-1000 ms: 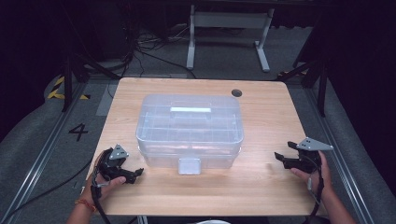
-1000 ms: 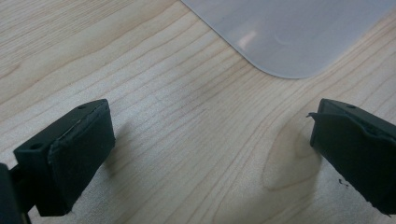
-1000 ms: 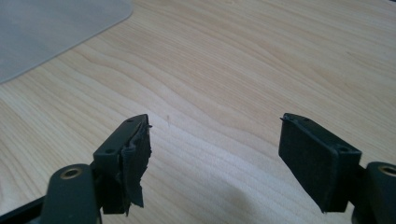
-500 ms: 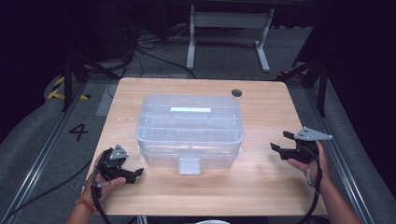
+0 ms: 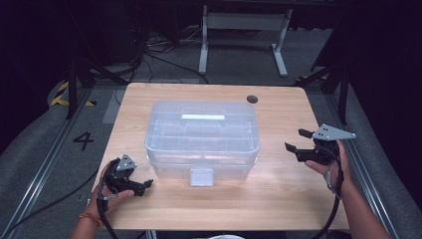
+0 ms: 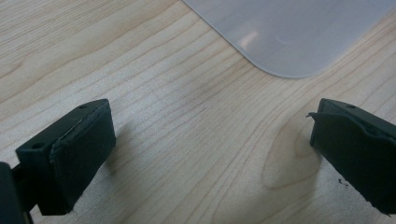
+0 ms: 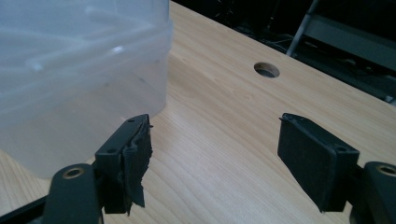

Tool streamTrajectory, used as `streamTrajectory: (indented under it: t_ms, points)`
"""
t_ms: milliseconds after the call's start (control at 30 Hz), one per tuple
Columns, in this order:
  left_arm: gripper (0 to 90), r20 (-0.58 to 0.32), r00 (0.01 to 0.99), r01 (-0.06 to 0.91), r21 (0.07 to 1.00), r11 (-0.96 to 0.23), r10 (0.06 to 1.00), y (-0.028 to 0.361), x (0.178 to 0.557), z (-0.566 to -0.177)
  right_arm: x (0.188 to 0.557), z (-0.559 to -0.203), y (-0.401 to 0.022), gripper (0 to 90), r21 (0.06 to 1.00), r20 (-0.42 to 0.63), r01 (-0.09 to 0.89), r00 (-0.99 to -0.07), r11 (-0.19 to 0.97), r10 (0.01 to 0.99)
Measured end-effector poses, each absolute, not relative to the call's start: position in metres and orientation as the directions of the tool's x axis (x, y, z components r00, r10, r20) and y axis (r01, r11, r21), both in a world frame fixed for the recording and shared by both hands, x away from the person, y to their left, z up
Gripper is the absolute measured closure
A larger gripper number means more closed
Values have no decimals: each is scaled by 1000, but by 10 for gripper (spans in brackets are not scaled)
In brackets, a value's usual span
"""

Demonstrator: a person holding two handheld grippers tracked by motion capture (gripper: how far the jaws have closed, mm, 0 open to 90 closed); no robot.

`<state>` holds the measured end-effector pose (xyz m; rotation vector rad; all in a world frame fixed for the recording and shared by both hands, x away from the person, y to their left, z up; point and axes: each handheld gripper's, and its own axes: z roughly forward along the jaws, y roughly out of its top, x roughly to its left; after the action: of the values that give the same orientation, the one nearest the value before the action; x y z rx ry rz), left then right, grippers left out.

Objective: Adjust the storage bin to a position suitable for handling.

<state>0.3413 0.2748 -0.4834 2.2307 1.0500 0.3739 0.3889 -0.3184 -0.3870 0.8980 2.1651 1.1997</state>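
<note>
Currently left gripper (image 5: 142,185) sits low on the table (image 5: 278,199) at the near-left, jaws wide apart with bare wood between them. Its fingertips point right toward the near-left corner of the clear plastic box (image 5: 201,137); close to it, not touching. The box sits mid-table, lid on, white latch (image 5: 201,177) on its near face. In the left gripper view the box's rounded corner (image 6: 289,37) lies beyond the fingers (image 6: 70,149). Right gripper (image 5: 298,142), right of the box and held above the table, jaws spread, nothing between them, pointing left at the box. Clear gap to the box wall (image 7: 70,93). Cable hole (image 5: 252,99) at far right of the tabletop.
</note>
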Motion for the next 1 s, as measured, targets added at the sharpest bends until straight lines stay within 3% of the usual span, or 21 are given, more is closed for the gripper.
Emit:
streamTrajectory:
  t_ms: [1000]
  points:
    - [5,-14,642,586,653,-479,767,275,341,-483,408,-338,-269,273,899,-149,196,-704,392,694]
